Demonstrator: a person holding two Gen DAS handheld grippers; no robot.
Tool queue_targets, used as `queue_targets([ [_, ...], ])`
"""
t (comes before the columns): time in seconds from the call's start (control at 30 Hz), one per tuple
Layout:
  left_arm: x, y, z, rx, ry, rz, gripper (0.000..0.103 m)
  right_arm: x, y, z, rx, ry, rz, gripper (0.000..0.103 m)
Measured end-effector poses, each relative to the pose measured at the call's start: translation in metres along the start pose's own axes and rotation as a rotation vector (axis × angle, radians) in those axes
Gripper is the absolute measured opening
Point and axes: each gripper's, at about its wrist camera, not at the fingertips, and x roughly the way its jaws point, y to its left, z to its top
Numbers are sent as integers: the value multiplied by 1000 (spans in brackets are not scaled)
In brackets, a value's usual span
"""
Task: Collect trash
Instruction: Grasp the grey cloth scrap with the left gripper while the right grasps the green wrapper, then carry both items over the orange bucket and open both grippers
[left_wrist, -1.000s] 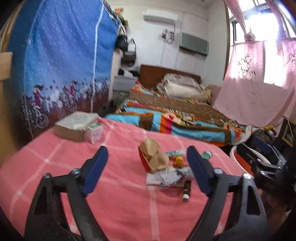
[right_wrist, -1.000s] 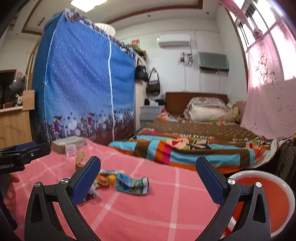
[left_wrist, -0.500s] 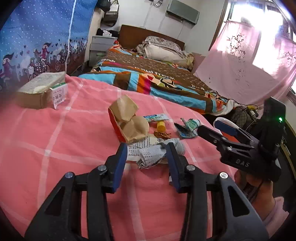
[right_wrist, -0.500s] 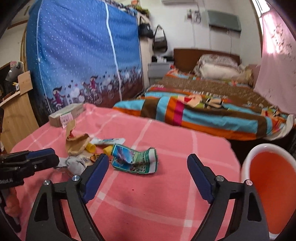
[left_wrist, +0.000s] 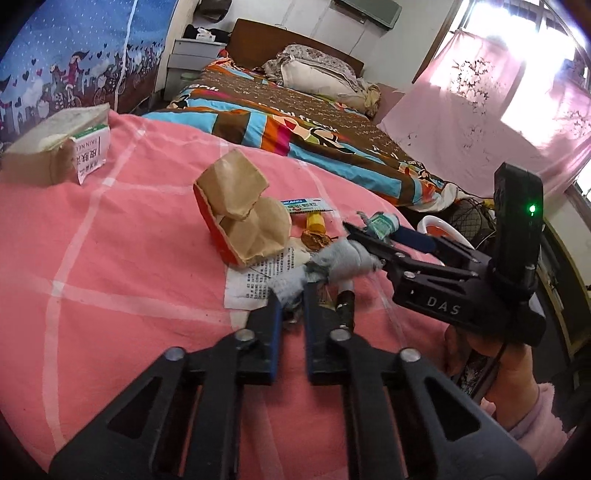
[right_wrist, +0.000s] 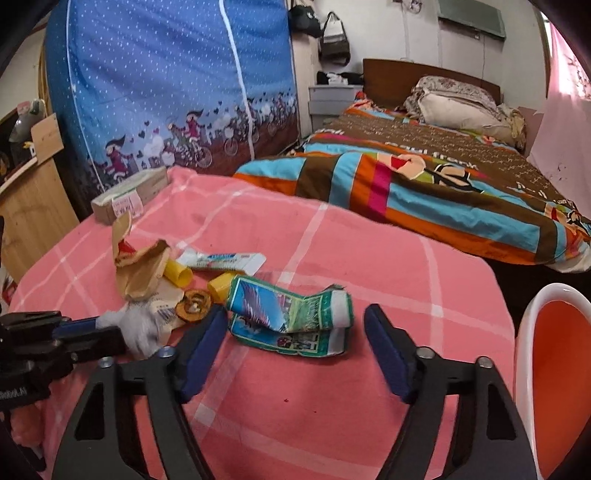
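Left tool closing, pinching soft grey wad. Right tool closing, not yet gripping light crumpled wrapper; grip mid-fold.

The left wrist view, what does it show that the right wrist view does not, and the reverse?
Only the left wrist view shows the printed white paper sheet spread flat, the small dark bottle beside the left gripper, and the right gripper's black body with a green light.

Only the right wrist view shows the crumpled blue-green wrapper clearly, lying untouched ahead of the right gripper's open jaws, and the orange inside of the white bin.

Both show the grey crumpled wad, which the left jaws have been closing on, the torn brown paper bag, and the pink checked cloth.
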Motion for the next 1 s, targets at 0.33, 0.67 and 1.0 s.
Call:
queue_targets([
  [0.33, -9, -1, 1, 4, -49, -8, 33, -13, -3, -5, 24, -48, 37, 62],
  [0.67, -35, -14, 1, 53, -207, 45, 32, -54, 3, -12, 1, -243, 53, 61],
  [1.0, -44, -62, 13, 154, -411, 26, 33, -124, -19, -21, 15, -558, -49, 61],
])
